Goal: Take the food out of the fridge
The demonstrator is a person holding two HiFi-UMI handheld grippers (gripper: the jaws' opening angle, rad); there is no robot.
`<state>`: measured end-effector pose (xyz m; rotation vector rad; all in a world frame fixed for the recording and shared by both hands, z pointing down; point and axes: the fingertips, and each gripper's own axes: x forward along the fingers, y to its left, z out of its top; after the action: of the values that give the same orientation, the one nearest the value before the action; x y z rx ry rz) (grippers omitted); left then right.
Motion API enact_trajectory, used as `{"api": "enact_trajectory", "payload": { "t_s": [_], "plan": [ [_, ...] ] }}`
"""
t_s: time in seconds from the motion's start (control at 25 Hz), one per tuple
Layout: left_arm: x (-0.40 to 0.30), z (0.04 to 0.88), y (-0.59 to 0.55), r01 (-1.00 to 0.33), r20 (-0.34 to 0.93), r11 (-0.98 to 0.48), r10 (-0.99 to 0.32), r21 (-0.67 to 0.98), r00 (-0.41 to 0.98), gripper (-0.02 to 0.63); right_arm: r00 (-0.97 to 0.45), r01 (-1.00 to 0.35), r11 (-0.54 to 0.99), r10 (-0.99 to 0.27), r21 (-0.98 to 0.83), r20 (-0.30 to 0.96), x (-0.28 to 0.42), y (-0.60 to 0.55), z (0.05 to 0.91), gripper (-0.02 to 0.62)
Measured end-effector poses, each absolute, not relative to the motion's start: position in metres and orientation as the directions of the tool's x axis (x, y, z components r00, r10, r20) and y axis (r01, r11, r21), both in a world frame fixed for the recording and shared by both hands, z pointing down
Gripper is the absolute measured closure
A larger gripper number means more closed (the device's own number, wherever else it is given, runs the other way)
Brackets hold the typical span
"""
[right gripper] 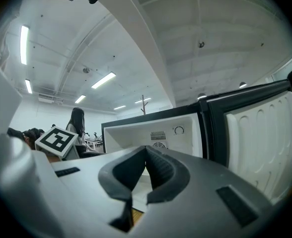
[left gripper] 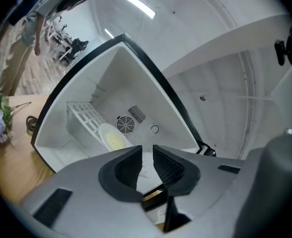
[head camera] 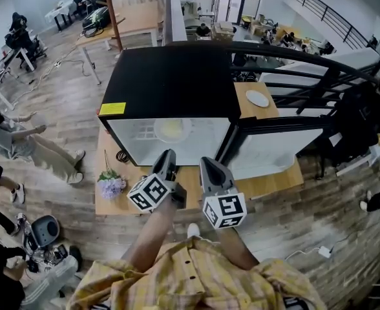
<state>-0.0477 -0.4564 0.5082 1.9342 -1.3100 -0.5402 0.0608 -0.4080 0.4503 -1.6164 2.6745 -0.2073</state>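
The plate of yellow food (head camera: pixel 172 130) lies inside the open fridge (head camera: pixel 170 76), on its white floor, well ahead of both grippers and touching neither. The left gripper (head camera: pixel 168 154) is level in front of the opening, rolled to 1 side; its 2 fingers (left gripper: pixel 168 165) stand a narrow gap apart with nothing between them, and past their tips the plate shows just beyond, deeper in the cabinet. The right gripper (head camera: pixel 207 161) sits just beside the left one, also level and aimed at the opening; its fingers (right gripper: pixel 161 167) are closed tip to tip on nothing.

Within the fridge, a white wire shelf (left gripper: pixel 89 117) stands next to the plate, and a round fan grille (left gripper: pixel 125 124) and a dial (right gripper: pixel 179 130) are set in the back wall. The door (head camera: pixel 274 150) hangs swung out to the right, its white moulded liner facing the person.

The fridge stands on a wooden table (head camera: pixel 112 202). A bunch of purple flowers (head camera: pixel 111 185) lies on the table's left end, and a small white plate (head camera: pixel 257 98) rests on the wood behind the fridge. Around it is an open office with plank flooring, desks and several people at the left.
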Motion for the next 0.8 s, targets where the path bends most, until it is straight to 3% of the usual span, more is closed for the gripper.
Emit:
{"api": "enact_trajectory", "payload": {
  "t_s": [0.48,0.8],
  "plan": [
    [-0.060,0.556,-0.496,-0.320,0.082,-0.024,-0.946,0.947,0.314,0.499,-0.495,-0.866,0.484,-0.866,-0.129,0.075,0.059,-0.427,0.463,0.589],
    [-0.063,0.598,-0.527,-0.120,0.139,0.112,-0.960,0.986,0.243,0.469,-0.481,-0.873,0.468,-0.873,-0.139,0.081,0.072,-0.441,0.468,0.589]
  ]
}}
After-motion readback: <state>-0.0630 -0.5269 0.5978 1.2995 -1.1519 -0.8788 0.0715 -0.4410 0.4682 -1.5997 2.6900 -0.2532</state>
